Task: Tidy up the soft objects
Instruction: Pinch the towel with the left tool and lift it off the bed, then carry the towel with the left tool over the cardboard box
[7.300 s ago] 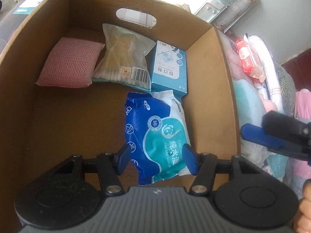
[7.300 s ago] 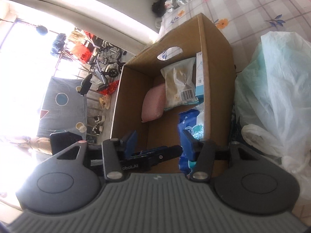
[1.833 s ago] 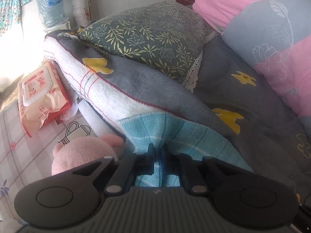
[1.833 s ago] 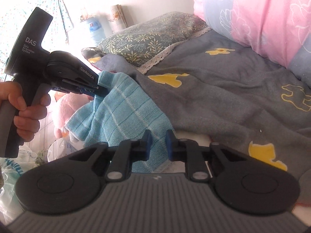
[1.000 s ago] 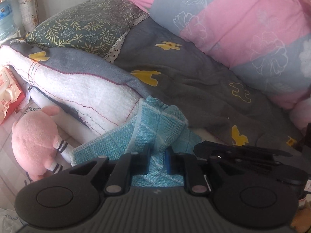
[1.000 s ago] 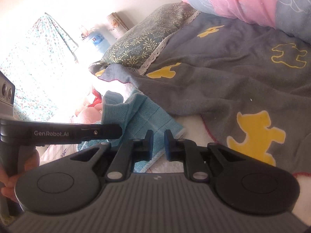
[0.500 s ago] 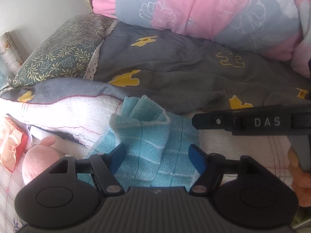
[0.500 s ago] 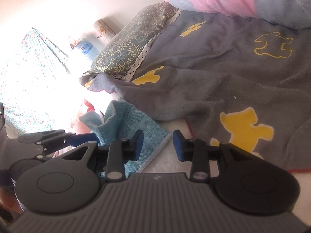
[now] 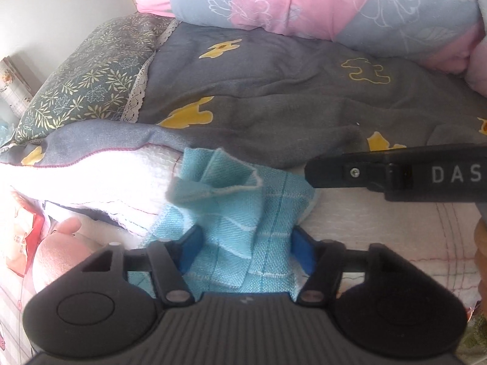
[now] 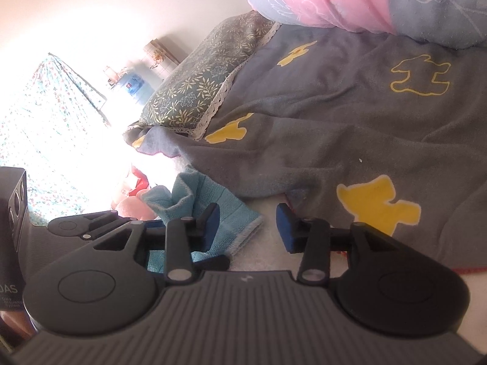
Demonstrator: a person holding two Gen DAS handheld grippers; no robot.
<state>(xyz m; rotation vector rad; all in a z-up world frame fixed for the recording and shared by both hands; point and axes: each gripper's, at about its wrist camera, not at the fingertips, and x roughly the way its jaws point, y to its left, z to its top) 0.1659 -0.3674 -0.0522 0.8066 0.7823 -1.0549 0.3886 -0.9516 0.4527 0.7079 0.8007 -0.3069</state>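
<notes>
Both claws stand over the bed. Left gripper (image 9: 243, 248) has its blue pads partly apart with the blue towel (image 9: 240, 210) bunched between them; its jaws have just been closing in, but I cannot tell if the pads already press the cloth. Right gripper (image 10: 247, 228) has just been opening; its jaws are apart, nothing is between them, and only its left pad stands over the edge of the towel.

The towel lies crumpled on the white underside of the grey blanket (image 9: 274, 97), at the turned-back edge, with one corner standing up. So I judge this item is not yet organized: it is neither folded flat nor carried away. A pink plush toy (image 9: 61, 249) and a red packet (image 9: 21, 240) also wait beside the bed, so more work seems left.

For writing, the right tool's black body shows the white letters "DAS" in the left view. The packet's print is too blurred to read.
</notes>
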